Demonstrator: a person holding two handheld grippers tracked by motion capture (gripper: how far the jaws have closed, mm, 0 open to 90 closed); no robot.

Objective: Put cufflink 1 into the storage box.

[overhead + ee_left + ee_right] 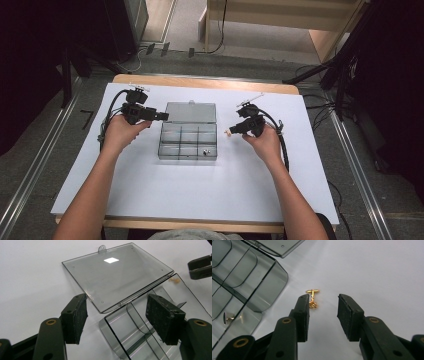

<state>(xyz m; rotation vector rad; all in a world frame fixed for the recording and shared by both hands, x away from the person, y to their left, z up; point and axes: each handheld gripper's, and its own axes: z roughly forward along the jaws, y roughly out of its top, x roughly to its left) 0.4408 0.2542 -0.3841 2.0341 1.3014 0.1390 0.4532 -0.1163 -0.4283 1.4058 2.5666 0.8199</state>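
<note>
white table; right gripper parted, gold cufflink loose beside one pad.

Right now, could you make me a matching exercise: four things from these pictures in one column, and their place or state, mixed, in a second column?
Things:
1. gold cufflink
2. silver cufflink
3. lid
4. left gripper

Places or states:
A. inside a compartment of the box
B. lying open, flat on the table
C. on the white table, beside the box
D. fingers open around a corner of the box

Pairs: 1-C, 2-A, 3-B, 4-D
</note>
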